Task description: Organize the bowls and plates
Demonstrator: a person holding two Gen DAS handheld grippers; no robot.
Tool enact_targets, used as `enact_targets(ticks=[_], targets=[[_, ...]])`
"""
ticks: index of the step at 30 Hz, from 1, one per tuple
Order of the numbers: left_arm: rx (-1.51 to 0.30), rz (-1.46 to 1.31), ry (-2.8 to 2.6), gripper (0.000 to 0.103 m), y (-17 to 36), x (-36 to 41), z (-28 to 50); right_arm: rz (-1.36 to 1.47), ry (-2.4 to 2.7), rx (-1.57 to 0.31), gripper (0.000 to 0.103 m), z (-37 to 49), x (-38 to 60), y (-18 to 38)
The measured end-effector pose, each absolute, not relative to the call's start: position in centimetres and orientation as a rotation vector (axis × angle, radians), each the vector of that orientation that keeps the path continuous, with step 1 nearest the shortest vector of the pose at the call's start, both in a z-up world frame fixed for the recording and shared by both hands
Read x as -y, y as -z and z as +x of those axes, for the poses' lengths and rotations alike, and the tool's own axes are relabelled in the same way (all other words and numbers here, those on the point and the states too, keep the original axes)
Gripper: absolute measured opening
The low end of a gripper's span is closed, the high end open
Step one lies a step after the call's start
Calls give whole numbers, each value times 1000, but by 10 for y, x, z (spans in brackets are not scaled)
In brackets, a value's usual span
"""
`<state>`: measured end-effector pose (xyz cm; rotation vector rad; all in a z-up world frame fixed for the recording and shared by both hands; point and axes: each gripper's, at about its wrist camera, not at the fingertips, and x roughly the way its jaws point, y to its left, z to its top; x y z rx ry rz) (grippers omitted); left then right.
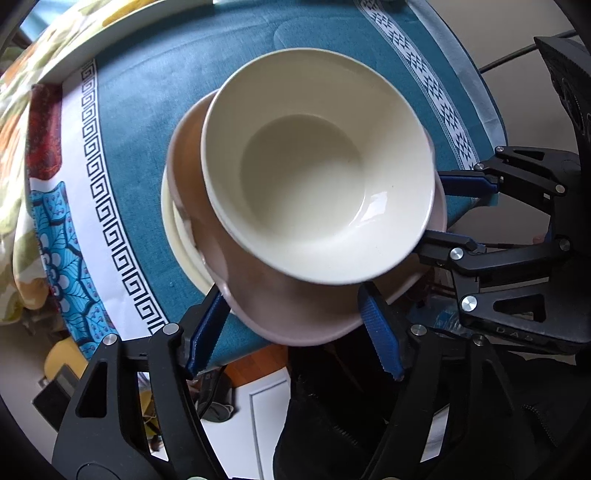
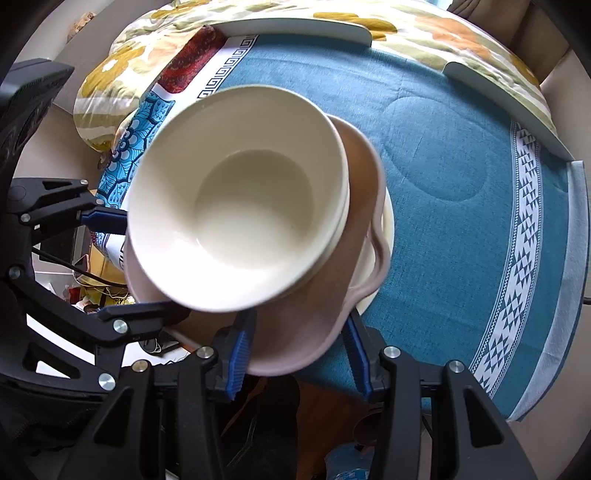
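Observation:
A cream bowl (image 1: 310, 177) (image 2: 236, 206) tops a stack on the teal tablecloth, with a second cream rim showing just under it. Below lie a pink wavy-rimmed plate (image 1: 295, 314) (image 2: 295, 332) and a cream plate (image 1: 173, 229) (image 2: 388, 221). My left gripper (image 1: 295, 332) (image 2: 122, 266) stands open over the stack's near edge, its blue pads either side of the pink rim without pressing on it. My right gripper (image 2: 299, 350) (image 1: 454, 214) is open too and straddles another stretch of the same rim from above.
The teal tablecloth (image 1: 147, 122) (image 2: 443, 184) has white patterned borders. A white board edge (image 2: 295, 27) and floral bedding (image 2: 424, 33) lie at the far side. The table's near edge runs right under the stack, with floor and clutter (image 1: 221, 398) below.

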<state>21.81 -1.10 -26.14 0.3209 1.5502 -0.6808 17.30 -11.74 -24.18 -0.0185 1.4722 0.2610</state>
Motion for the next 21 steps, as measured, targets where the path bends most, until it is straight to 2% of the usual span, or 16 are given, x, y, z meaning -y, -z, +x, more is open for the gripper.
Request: enact_targets(ticks=[7, 12, 13, 15, 16, 18, 19, 20, 21], targets=[[-1453, 290, 670, 69, 218, -15, 189, 31, -209, -1396, 43, 143, 124, 212], [-1268, 160, 617, 69, 166, -37, 159, 74, -134, -1192, 44, 104, 129, 160], [-1210, 126, 596, 69, 152, -42, 151, 87, -117, -1148, 48, 98, 130, 150], [-1078, 73, 552, 69, 122, -50, 134, 107, -76, -1043, 87, 80, 136, 124], [-993, 45, 524, 70, 105, -55, 123, 112, -55, -979, 93, 70, 139, 108], [-837, 6, 456, 82, 72, -62, 102, 112, -23, -870, 94, 52, 144, 81], [-743, -16, 419, 95, 54, -66, 87, 102, -9, -827, 94, 45, 144, 69], [-657, -34, 383, 103, 39, -69, 74, 81, 19, -748, 94, 30, 144, 51], [-561, -53, 348, 103, 25, -70, 55, 60, 37, -679, 94, 19, 144, 38]])
